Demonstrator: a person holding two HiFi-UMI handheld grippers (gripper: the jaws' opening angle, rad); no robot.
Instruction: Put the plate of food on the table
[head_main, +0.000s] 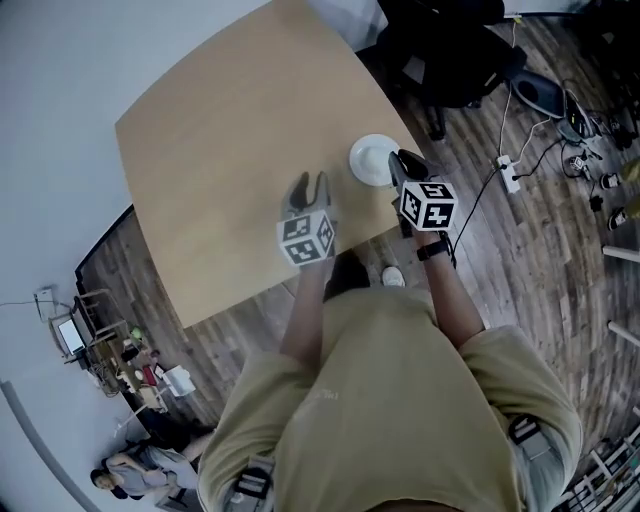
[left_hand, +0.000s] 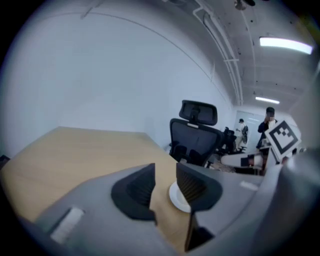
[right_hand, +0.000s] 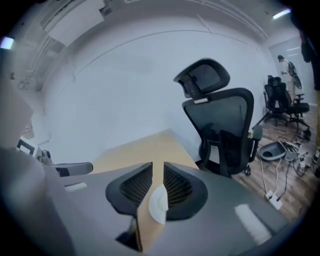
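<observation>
Plate (head_main: 373, 160) flat on the table (head_main: 230, 150), right gripper (head_main: 403, 167) at its rim

The white plate lay near the table's right edge, and no food was seen on it. It was just left of the right gripper, whose jaws kept only a narrow slit, with the rim showing there, seemingly not pinched. The left gripper (head_main: 308, 186) hung farther left, its jaws spread wider, nothing between them
</observation>
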